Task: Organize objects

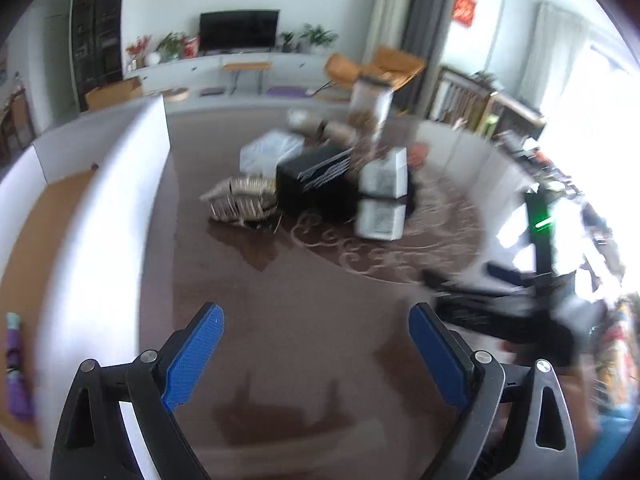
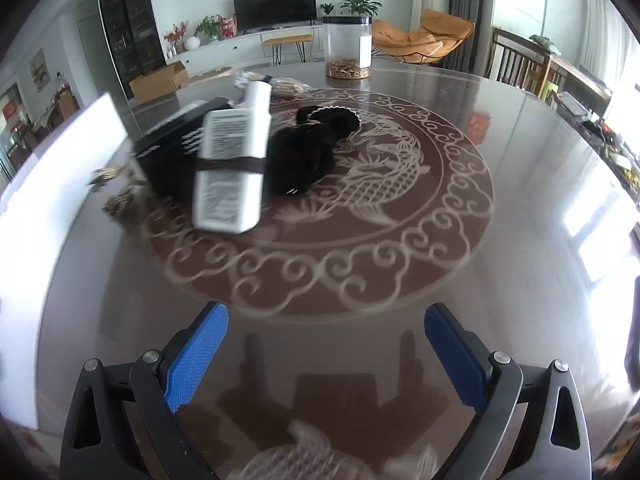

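Well ahead of both pairs of fingers, the clutter is sitting bunched near the middle of the round counter (image 2: 460,240), apart from either hand, which suggests sorting has not begun. The left gripper (image 1: 316,354) and the right gripper (image 2: 326,354) are both standing with fingers spread wide and nothing between them, probably readied for bulky items.

Beyond the right fingers and to their left, two white boxes strapped together (image 2: 232,168) are leaning on a black carton (image 2: 172,148), likely just dumped there. A black furry bundle (image 2: 308,156) is lying beside them, and a clear jar with dried contents (image 2: 347,46) is standing upright farther off.

Only the left view is showing a white box with a brown floor (image 1: 80,216), open just left of its fingers, perhaps the destination, with a purple item (image 1: 16,364) inside. It is also showing a straw-coloured packet (image 1: 240,200) clearly, plus a pale bag (image 1: 268,150) behind the carton, and the other handheld device at far right. Only the right view is revealing the carved fish pattern (image 2: 384,172) and white netted wrap (image 2: 304,456) right below its fingers.
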`<state>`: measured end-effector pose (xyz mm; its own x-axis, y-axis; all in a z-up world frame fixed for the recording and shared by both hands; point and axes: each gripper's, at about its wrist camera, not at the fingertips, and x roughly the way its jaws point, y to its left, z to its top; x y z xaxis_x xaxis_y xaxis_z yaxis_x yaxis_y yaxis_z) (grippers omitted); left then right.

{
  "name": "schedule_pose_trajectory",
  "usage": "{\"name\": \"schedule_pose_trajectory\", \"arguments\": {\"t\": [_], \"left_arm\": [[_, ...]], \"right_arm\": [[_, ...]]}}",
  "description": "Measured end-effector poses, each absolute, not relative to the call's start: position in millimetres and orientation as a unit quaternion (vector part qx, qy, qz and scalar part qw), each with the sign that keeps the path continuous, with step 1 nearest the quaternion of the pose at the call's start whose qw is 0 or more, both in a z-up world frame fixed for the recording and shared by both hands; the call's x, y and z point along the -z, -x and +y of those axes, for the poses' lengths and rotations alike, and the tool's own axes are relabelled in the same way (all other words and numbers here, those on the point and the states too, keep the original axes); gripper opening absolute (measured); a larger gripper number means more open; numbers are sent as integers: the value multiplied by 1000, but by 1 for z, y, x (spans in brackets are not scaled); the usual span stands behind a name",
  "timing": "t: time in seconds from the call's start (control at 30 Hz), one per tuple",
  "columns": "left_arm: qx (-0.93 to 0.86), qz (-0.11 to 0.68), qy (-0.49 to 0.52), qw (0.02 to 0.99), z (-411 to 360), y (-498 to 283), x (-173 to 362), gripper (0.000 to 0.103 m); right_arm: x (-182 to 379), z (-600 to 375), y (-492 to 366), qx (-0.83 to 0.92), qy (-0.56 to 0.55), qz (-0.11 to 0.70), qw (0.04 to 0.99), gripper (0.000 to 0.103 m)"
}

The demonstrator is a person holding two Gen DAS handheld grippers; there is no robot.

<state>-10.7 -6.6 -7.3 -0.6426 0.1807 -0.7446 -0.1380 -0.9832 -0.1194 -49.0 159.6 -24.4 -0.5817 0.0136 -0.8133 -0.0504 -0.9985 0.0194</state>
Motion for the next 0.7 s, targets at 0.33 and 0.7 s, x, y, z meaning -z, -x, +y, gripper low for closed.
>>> {"name": "schedule_pose_trajectory", "arguments": {"t": [0.33,0.7], "left_arm": [[-896,-28,443,31,0,92,70,94],[-891,7,453,18,8,94,69,98]], "right_arm": [[51,187,102,-888,459,-1,4,103],[52,186,105,-888,460,-2,4,103]]}}
